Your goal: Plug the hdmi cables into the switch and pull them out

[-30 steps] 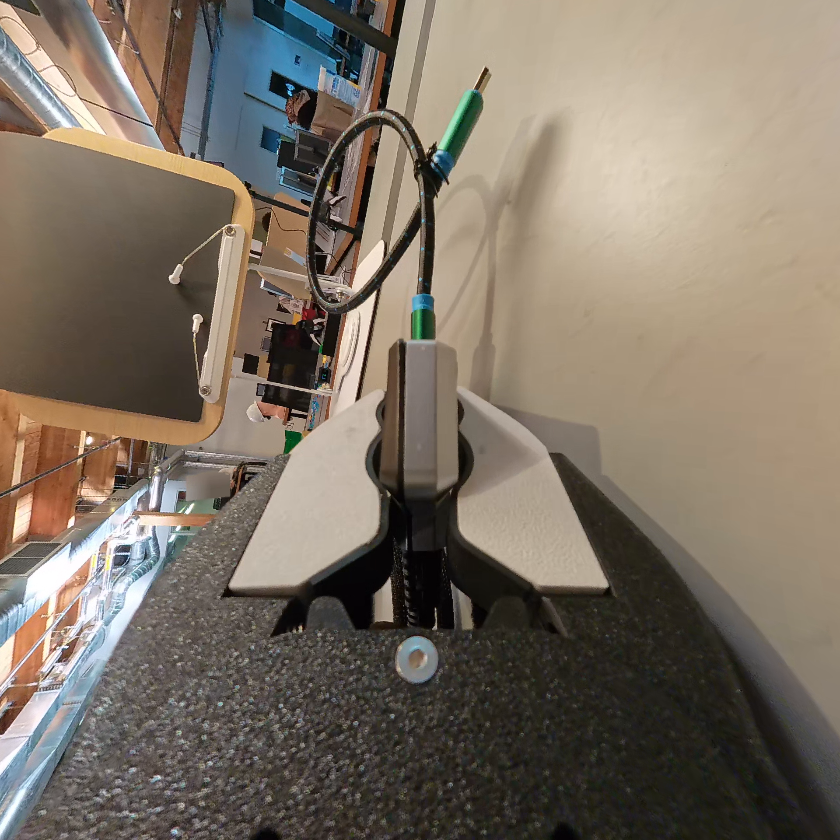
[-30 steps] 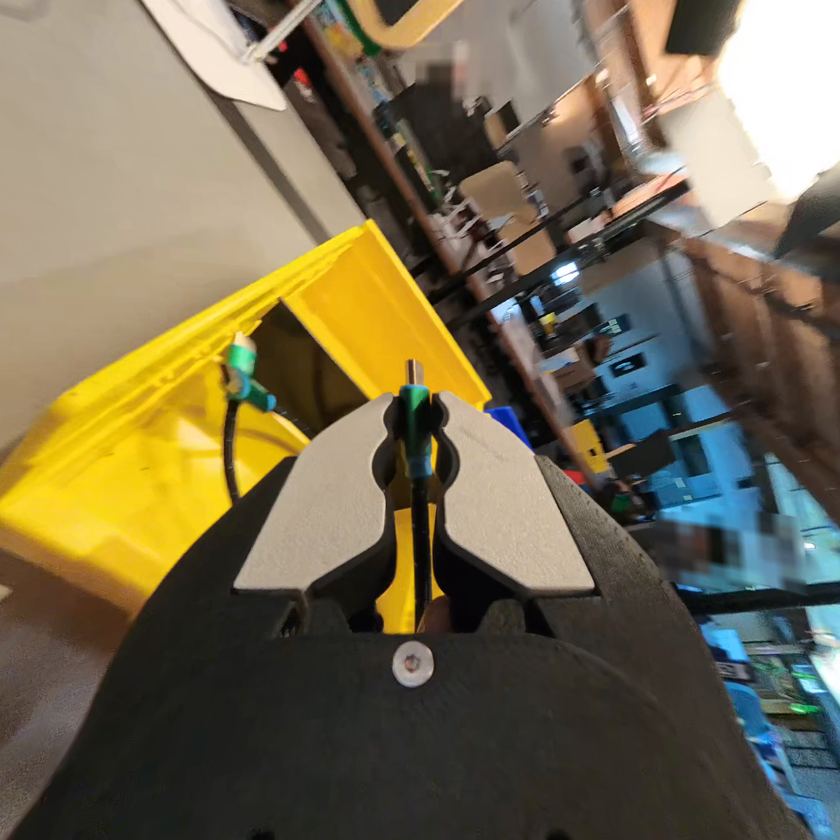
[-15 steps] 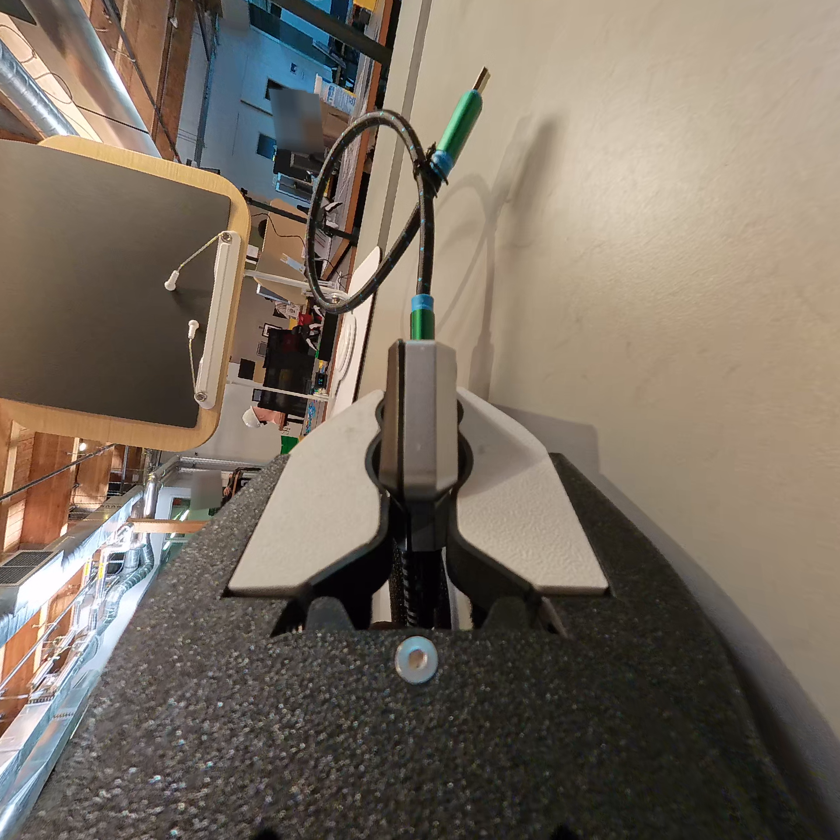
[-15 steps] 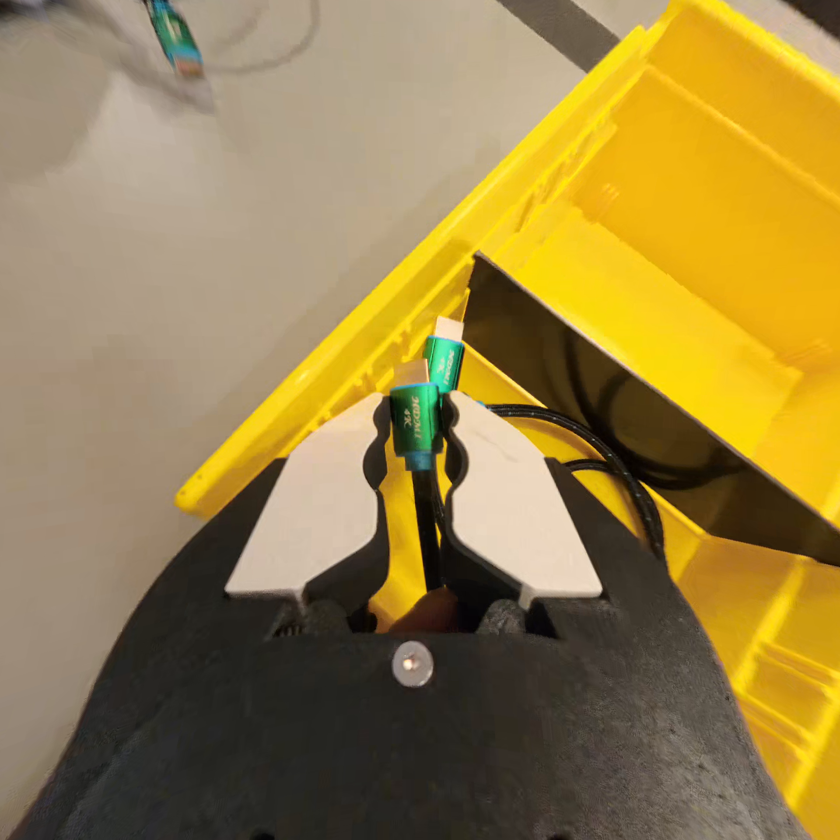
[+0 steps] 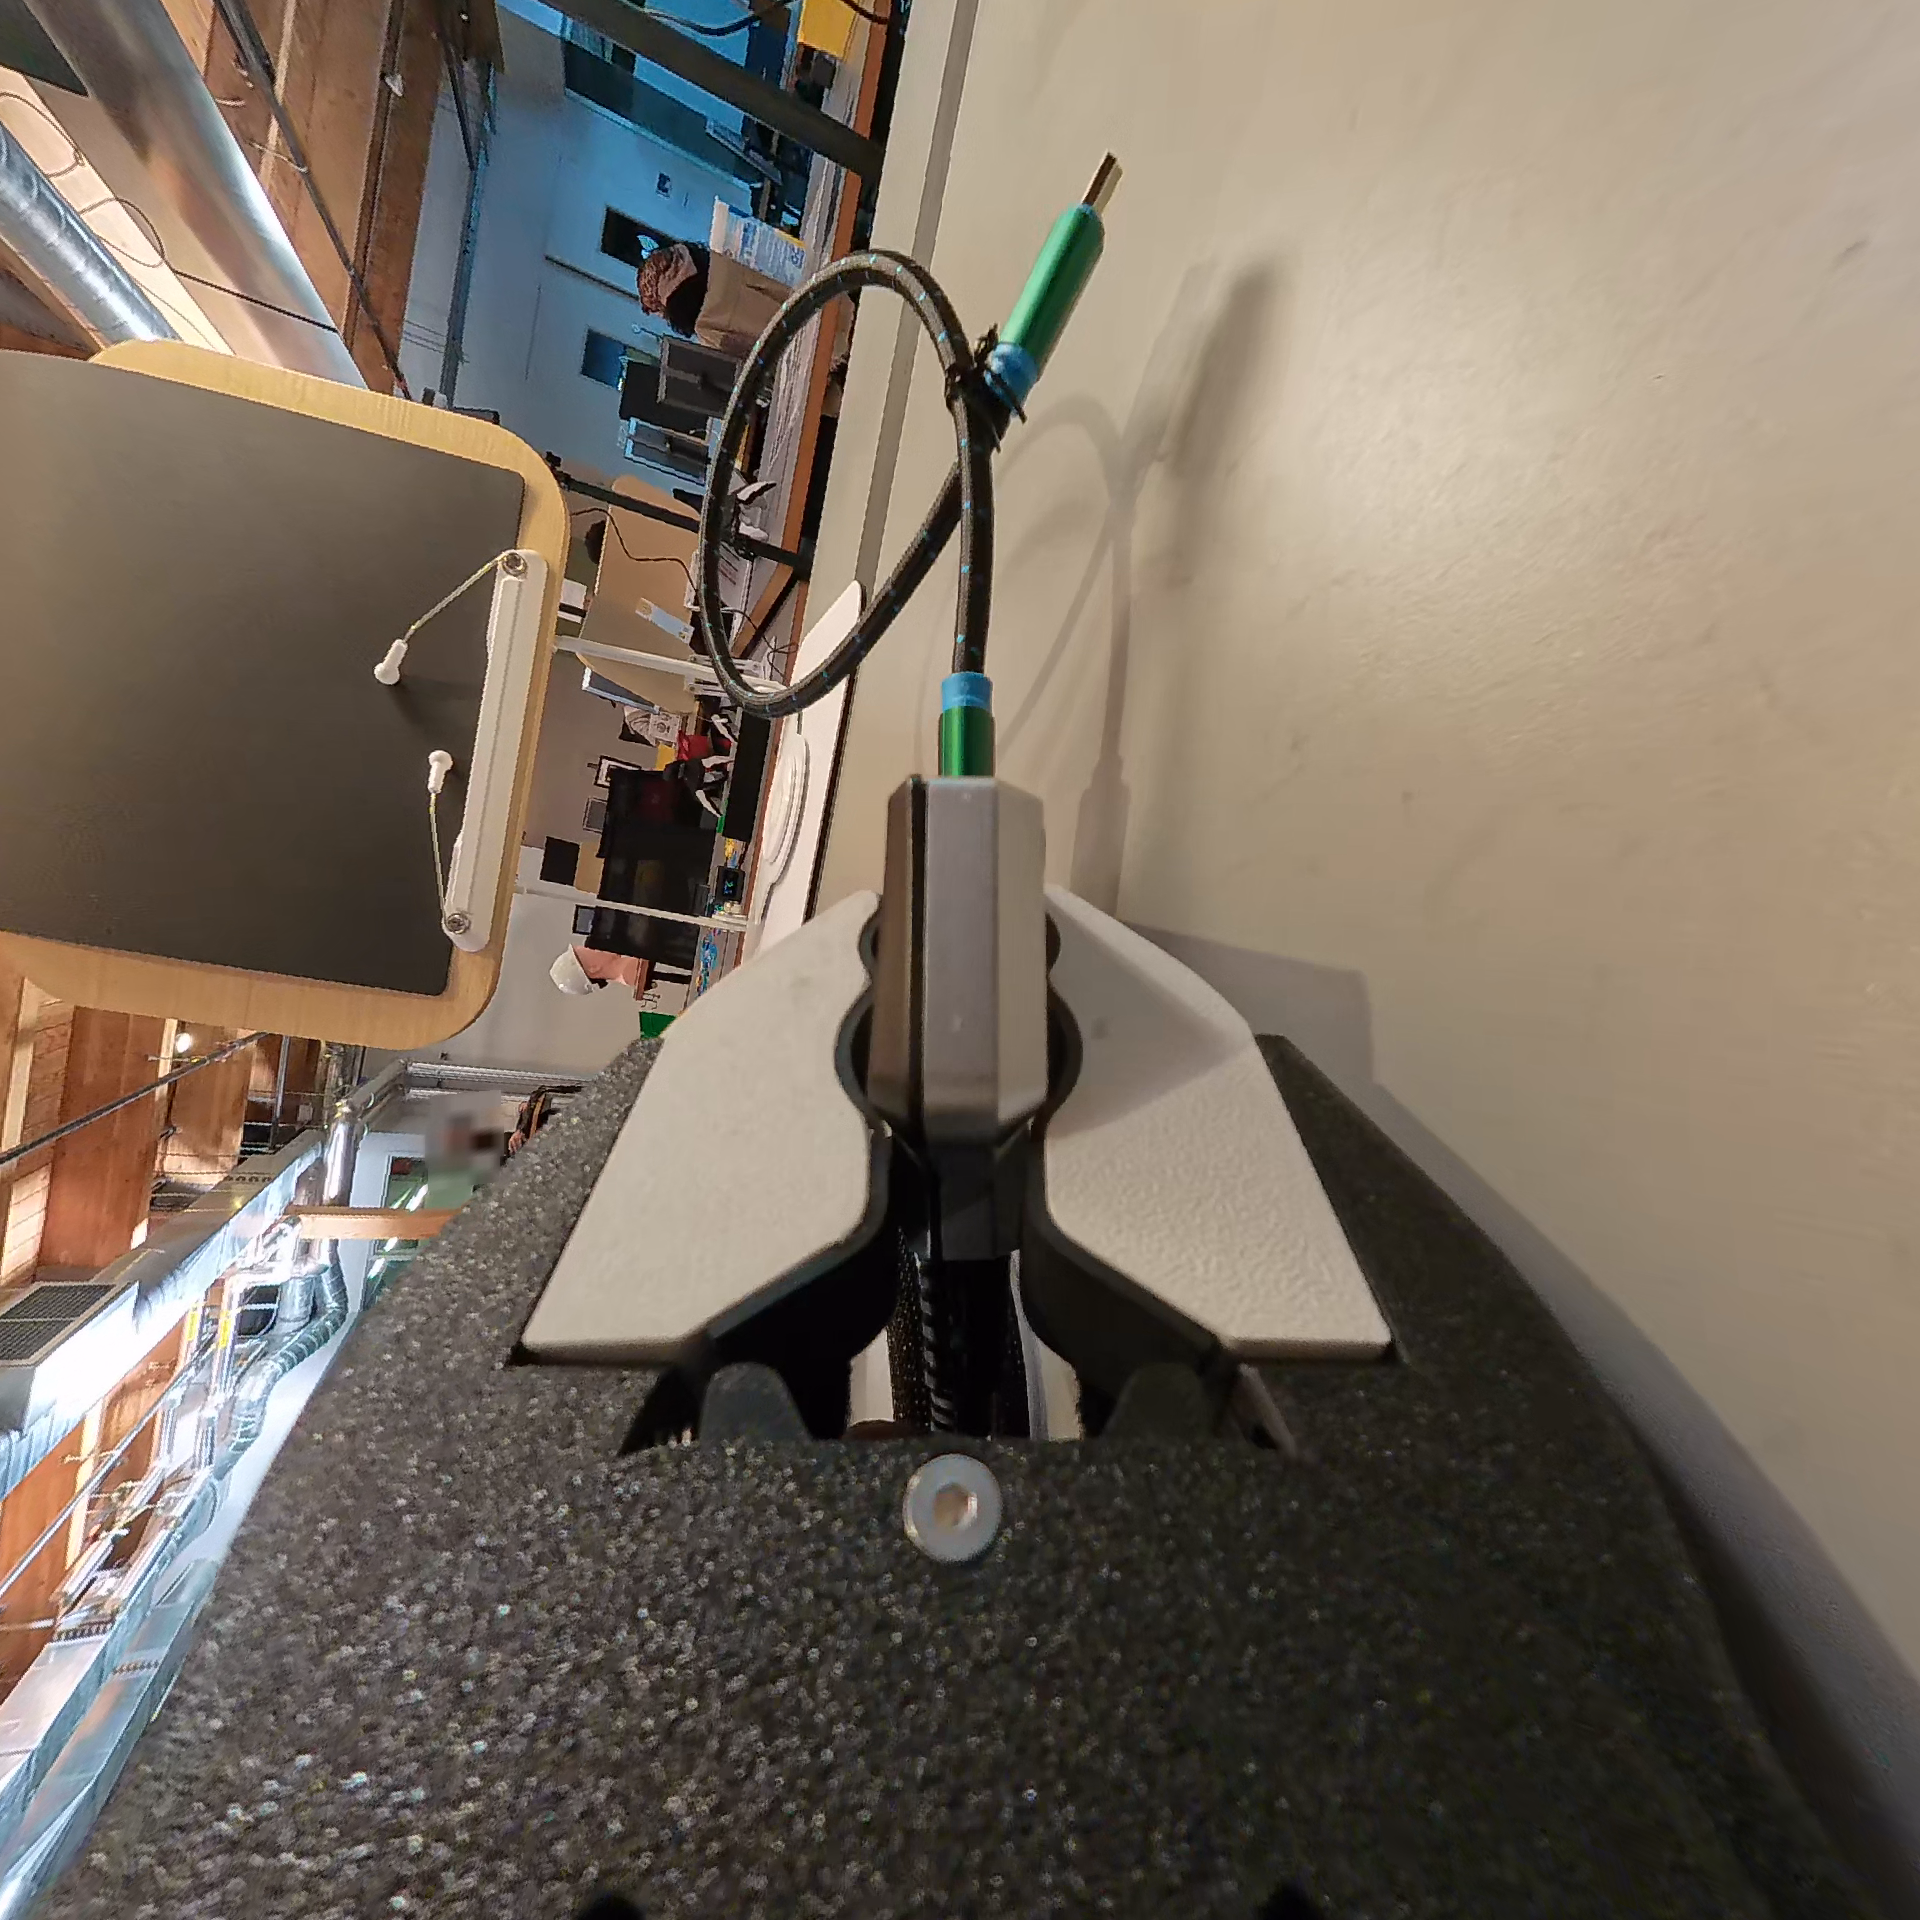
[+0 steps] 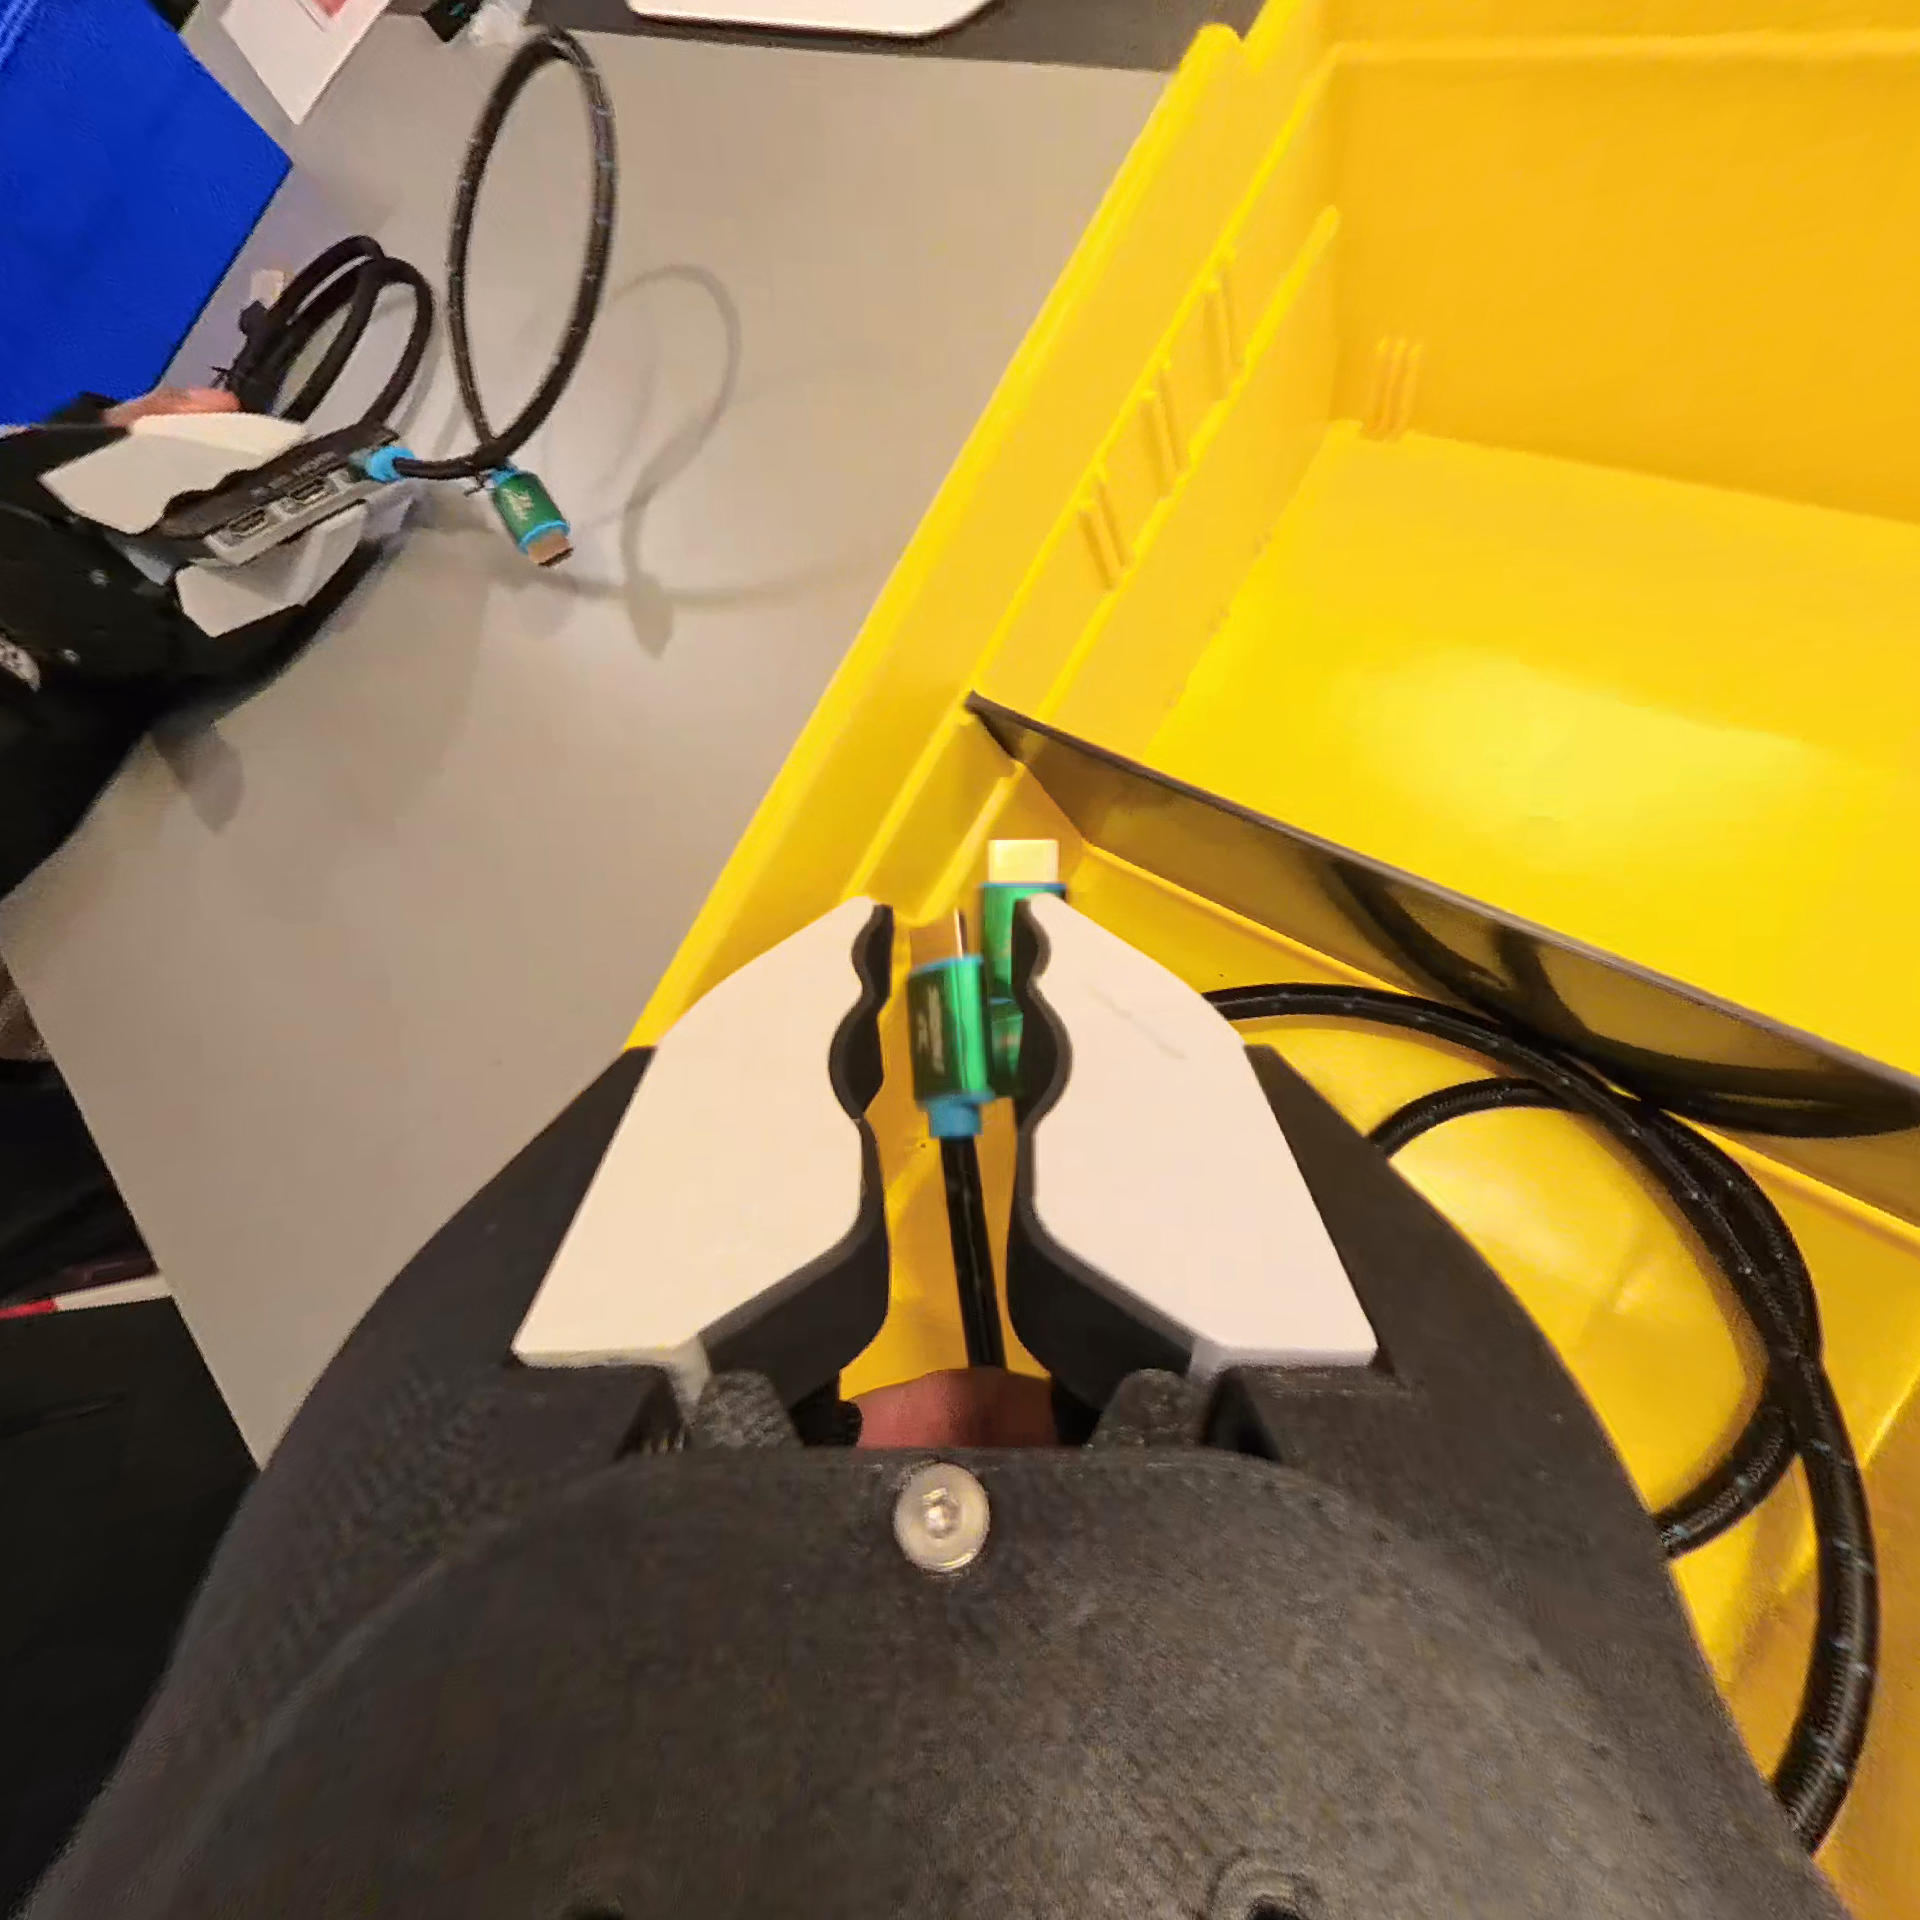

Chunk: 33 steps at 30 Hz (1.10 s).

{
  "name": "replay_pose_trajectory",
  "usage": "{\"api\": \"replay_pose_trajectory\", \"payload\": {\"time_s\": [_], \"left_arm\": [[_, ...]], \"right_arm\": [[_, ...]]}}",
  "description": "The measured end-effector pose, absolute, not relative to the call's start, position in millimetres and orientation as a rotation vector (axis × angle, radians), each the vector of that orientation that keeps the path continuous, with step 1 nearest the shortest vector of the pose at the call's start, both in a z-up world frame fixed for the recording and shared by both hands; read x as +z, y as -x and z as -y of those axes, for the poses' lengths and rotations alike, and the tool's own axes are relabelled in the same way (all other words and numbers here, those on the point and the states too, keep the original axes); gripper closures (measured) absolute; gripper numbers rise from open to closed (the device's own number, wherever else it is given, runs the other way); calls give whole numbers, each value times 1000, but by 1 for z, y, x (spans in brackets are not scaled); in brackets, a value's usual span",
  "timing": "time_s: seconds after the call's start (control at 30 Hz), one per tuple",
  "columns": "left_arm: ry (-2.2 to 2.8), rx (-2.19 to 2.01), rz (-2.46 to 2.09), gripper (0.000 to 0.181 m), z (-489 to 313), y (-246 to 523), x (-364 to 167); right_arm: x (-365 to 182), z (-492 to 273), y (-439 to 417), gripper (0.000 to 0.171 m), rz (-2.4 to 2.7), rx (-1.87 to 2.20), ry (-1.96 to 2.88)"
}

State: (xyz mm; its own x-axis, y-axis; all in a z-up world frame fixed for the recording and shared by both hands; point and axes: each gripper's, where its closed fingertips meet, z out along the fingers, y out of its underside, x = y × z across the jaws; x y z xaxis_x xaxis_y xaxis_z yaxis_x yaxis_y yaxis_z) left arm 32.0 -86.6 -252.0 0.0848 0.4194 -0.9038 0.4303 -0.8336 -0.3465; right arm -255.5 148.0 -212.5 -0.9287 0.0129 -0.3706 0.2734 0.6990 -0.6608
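Left gripper (image 5: 961,935) is clamped tight on the grey hdmi switch (image 5: 961,997), held just above the bench (image 6: 436,831), one looped cable (image 5: 831,499) plugged in. Right gripper (image 6: 951,935) sits slightly open around a green plug (image 6: 943,1039) over the yellow bin (image 6: 1455,582)'s near corner; can't tell if it's actually gripping.

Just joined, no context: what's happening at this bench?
A person is working two handheld grippers. The left gripper is shut on a grey HDMI switch that has one green-ended cable plugged in, its free plug hanging loose. The right gripper sits over a yellow bin, its fingers around a second cable's green plug; whether they are clamped on it is unclear. That cable's other plug stands just beyond, and its cord coils in the bin.
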Motion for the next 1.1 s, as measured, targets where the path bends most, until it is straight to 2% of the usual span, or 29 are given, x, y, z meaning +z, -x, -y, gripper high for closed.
{"api": "replay_pose_trajectory", "payload": {"time_s": [0.23,0.43,0.77,0.87,1.0,1.1], "left_arm": [[-2304,-1920,-885,158,86,-32,-251],[-2296,-1932,-783,158,76,-29,-250],[-2350,-1942,-657,158,54,-27,-250],[-2353,-1942,-619,158,49,-26,-250],[-2361,-1937,-563,158,41,-27,-250],[-2368,-1934,-516,158,36,-28,-251]], "right_arm": [[-182,-157,247,149,-2755,-1275,-20],[-158,-150,193,151,-2975,-1471,461],[-206,-86,45,148,-2802,-1662,999],[-226,-53,19,142,-2746,-1736,1108],[-239,-15,-5,127,-2723,-1859,1292],[-243,5,-12,124,-2771,-1916,1570]]}}
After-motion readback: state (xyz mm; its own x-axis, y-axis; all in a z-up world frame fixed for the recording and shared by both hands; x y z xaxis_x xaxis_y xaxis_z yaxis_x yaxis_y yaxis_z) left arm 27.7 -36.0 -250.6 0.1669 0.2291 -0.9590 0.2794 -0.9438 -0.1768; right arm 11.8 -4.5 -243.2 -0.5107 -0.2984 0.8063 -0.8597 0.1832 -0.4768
